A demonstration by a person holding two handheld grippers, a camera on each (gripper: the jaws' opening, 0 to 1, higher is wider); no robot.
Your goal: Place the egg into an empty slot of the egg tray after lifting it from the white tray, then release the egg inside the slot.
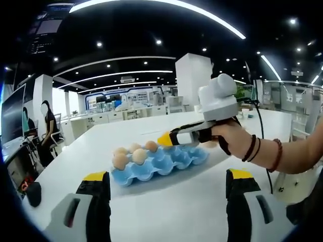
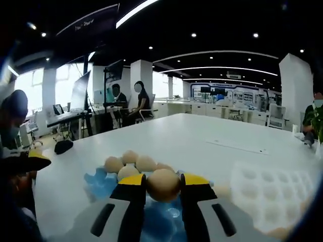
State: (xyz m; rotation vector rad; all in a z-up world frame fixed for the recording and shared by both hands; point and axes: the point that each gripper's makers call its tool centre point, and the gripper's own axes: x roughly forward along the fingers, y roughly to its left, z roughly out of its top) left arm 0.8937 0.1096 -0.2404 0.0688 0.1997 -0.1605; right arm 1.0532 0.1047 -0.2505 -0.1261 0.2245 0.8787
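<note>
Here the egg (image 2: 163, 184) sits clamped between the right gripper's (image 2: 162, 194) jaws, directly above the blue egg tray (image 2: 98, 184); lifting appears done, lowering and release remain. Filled slots lie ahead-left of the jaws; the white tray (image 2: 275, 194) lies to their right. The left gripper (image 1: 169, 184) hangs wide, empty.

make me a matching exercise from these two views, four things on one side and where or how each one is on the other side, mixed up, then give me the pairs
Things:
1. right gripper
2. left gripper
3. blue egg tray
4. white tray

States:
A. on the table with eggs grouped at one end
B. jaws apart, holding nothing
C. jaws closed on an egg above the blue slots
D. pale, dimpled, lying beside the blue tray

Pairs: 1-C, 2-B, 3-A, 4-D
</note>
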